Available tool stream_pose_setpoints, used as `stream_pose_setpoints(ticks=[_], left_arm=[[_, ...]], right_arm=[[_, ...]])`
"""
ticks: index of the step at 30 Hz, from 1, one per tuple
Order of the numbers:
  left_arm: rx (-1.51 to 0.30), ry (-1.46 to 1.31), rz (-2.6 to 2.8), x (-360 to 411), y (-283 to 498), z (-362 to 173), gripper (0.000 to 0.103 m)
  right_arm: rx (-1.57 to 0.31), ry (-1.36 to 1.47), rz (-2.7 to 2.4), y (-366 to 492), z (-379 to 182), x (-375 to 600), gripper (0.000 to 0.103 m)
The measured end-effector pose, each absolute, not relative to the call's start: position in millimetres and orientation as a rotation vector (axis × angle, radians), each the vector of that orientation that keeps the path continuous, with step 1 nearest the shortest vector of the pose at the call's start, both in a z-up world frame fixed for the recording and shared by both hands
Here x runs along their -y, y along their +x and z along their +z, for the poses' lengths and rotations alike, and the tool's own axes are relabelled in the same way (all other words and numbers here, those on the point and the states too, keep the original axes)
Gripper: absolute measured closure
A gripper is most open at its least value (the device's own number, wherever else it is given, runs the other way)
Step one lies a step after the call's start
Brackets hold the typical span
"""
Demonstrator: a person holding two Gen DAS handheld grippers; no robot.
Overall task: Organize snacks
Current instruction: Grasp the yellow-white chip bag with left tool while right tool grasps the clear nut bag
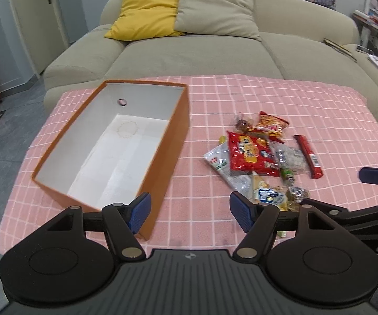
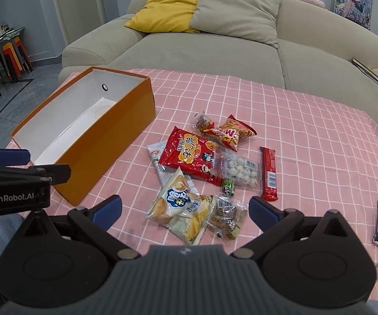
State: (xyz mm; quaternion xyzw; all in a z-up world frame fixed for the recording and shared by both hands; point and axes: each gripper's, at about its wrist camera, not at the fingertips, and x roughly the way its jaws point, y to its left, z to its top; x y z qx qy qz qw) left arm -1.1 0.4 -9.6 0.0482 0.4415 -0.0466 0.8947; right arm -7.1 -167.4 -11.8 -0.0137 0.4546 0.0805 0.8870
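While your left hand-held gripper (image 1: pixel 190 211) and right hand-held gripper (image 2: pixel 185 208) are hanging wide and empty, bare tabletop (image 2: pixel 320 136) is lying right of the snacks (image 2: pixel 210 168). The orange box (image 1: pixel 115 147) is running lengthwise toward the sofa (image 1: pixel 189 50).

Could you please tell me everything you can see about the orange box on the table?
The orange box is a long rectangular open-topped carton, cardboard by the look of it, orange outside and white inside. It has no lid on and nothing in it. A small round hole pierces its far end wall, and a faint ring-shaped mark shows on the floor. It stands upright on the pink checked tablecloth, set at an angle, left of the pile of snacks and apart from it. Neither gripper touches it.
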Motion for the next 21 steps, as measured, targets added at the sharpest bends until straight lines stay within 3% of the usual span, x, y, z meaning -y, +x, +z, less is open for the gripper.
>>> stream_pose_setpoints(ticks=[3,12,17,21], left_arm=[[-0.931,0.071,-0.150,1.0,7.4,-14.3,0.032],[-0.996,-0.006,-0.318,17.2,34.2,-41.8,0.053],[-1.056,-0.012,-0.372,34.6,46.1,-66.4,0.053],[-1.097,-0.018,-0.398,48.3,56.9,-86.1,0.045]], right_arm=[[-0.916,-0.029,0.187,-4.2,-20.9,172.0,0.005],[-0.932,-0.051,0.196,10.5,-60.2,193.0,0.041],[-0.985,-0.061,0.193,15.6,-84.6,205.8,0.058],[-1.003,-0.068,0.206,19.0,-97.7,213.7,0.062]])
